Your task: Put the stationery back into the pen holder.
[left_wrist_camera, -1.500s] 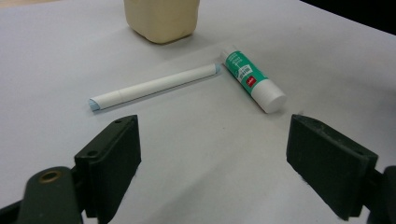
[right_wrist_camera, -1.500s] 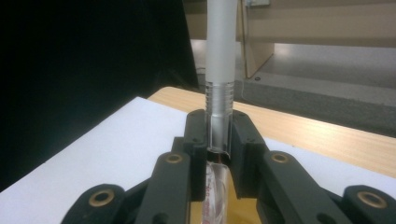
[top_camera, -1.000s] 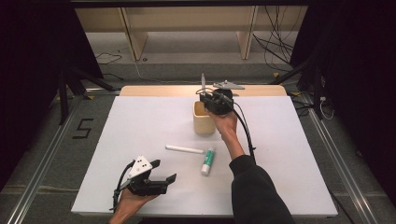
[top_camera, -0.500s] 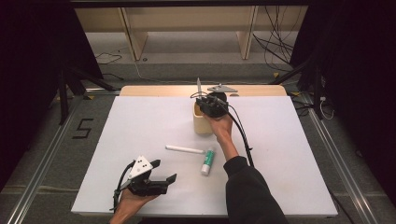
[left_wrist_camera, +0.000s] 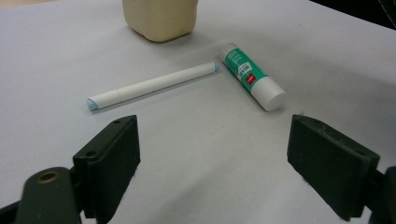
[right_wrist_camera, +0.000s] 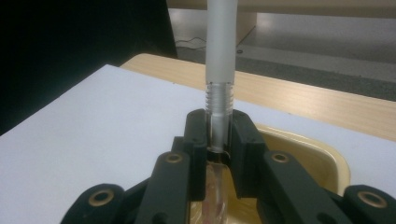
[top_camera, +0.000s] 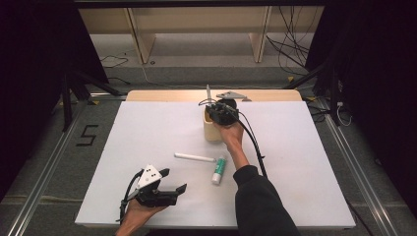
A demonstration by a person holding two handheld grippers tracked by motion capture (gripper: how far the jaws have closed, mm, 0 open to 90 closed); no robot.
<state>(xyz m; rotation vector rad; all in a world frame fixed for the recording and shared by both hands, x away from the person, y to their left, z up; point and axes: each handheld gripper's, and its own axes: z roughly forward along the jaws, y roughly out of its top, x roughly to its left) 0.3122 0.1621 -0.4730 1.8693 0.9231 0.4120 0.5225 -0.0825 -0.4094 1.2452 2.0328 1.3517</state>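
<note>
My right gripper (top_camera: 220, 110) hovers over the beige cup (top_camera: 211, 130) at the back middle of the white board. It is shut on a grey-white pen (top_camera: 208, 92) that stands upright. In the right gripper view the pads (right_wrist_camera: 195, 133) clamp the pen (right_wrist_camera: 219, 46) just below its threaded part, and its lower end hangs inside the cup (right_wrist_camera: 322, 149). A white marker (top_camera: 194, 157) and a green-and-white glue stick (top_camera: 219, 170) lie in front of the cup. My left gripper (top_camera: 173, 180) rests open at the front left, facing the marker (left_wrist_camera: 154, 85), the glue stick (left_wrist_camera: 252, 76) and the cup (left_wrist_camera: 160, 18).
The white board (top_camera: 123, 147) lies on a wooden table (top_camera: 162, 95) whose edge shows at the back. Beyond it stand wooden shelves (top_camera: 196, 29) with cables (top_camera: 295, 49) on the floor. Metal rails (top_camera: 44, 172) run along both sides, and black curtains hang left and right.
The right gripper with the pen has shifted slightly left and toward me over the cup. The left gripper has stayed where it was.
</note>
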